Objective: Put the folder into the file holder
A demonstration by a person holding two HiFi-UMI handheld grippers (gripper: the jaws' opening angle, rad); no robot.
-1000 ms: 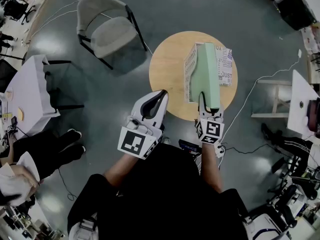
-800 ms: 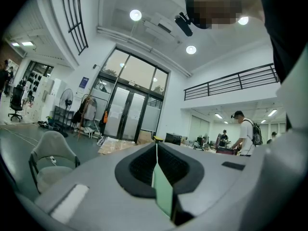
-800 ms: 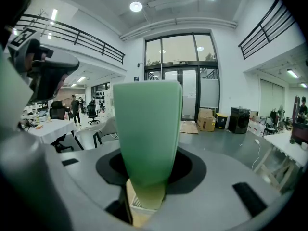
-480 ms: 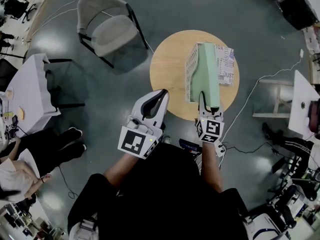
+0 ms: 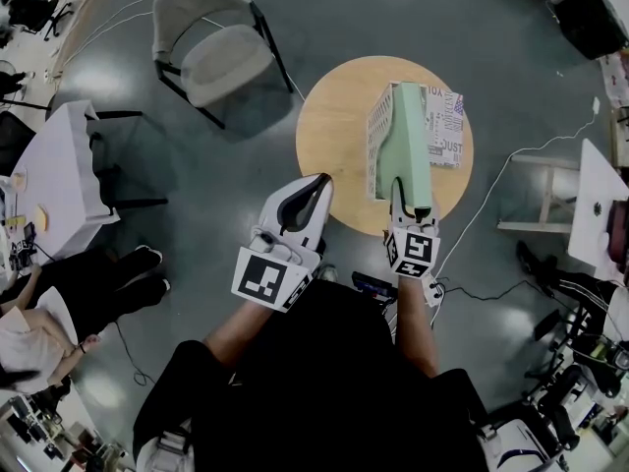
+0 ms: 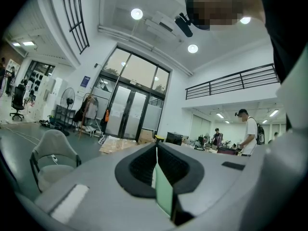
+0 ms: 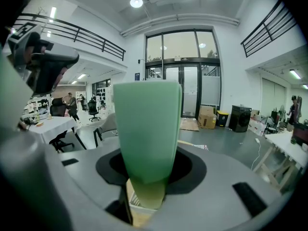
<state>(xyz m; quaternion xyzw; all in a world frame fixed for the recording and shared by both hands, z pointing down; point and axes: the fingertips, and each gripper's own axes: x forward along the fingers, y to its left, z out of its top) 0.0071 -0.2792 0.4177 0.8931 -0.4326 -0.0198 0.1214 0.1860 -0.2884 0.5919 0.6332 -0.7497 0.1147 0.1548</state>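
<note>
A pale green folder [image 5: 405, 146] stands upright over the white mesh file holder [image 5: 374, 138] on the round wooden table [image 5: 334, 136]. My right gripper [image 5: 406, 209] is shut on the folder's near lower end. In the right gripper view the folder [image 7: 147, 129] rises straight up from between the jaws of the right gripper [image 7: 147, 191], and a bit of the mesh holder shows below it. My left gripper [image 5: 313, 193] hovers at the table's near left edge with its jaws together and nothing in them. In the left gripper view a sliver of the green folder shows through the slit of the left gripper [image 6: 156, 170].
A printed sheet [image 5: 447, 131] lies under the holder's right side. A grey chair [image 5: 211, 52] stands left of the table. White tables sit at the far left [image 5: 54, 180] and far right [image 5: 600, 205]. A cable [image 5: 491, 190] runs across the floor. A seated person [image 5: 59, 303] is at the lower left.
Both grippers and the folder have hardly moved. The seated person at the lower left has shifted a little.
</note>
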